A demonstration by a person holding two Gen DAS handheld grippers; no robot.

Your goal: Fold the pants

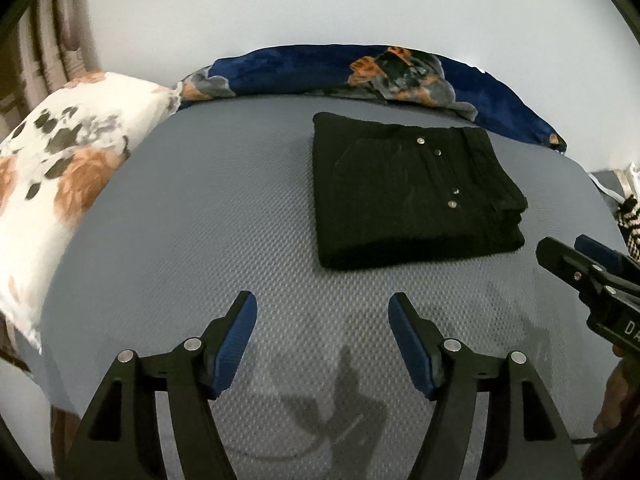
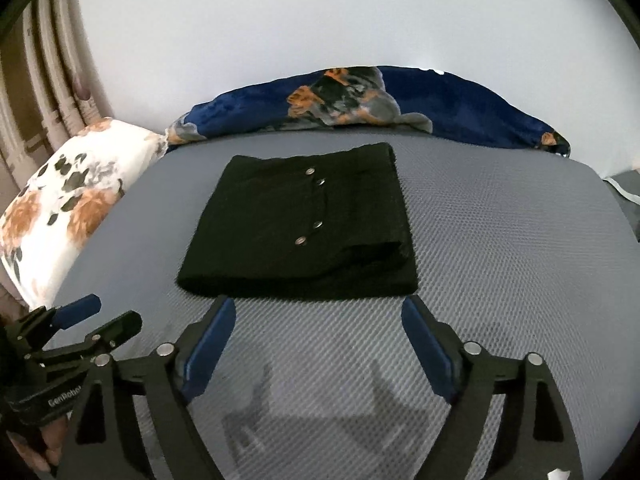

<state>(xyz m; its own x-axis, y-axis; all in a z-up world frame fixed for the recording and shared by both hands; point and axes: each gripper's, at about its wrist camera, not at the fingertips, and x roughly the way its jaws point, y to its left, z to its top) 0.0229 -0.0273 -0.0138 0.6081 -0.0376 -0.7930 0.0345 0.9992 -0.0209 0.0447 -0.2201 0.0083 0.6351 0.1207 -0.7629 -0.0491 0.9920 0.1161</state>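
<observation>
Lying folded on the grey bed, black pants face both spread, empty tools.

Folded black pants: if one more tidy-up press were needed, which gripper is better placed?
Probably right. The right gripper is open, centred just short of the near edge of the pants. The left gripper, also open, sits off to their left, with bare grey mattress ahead of it.
</observation>
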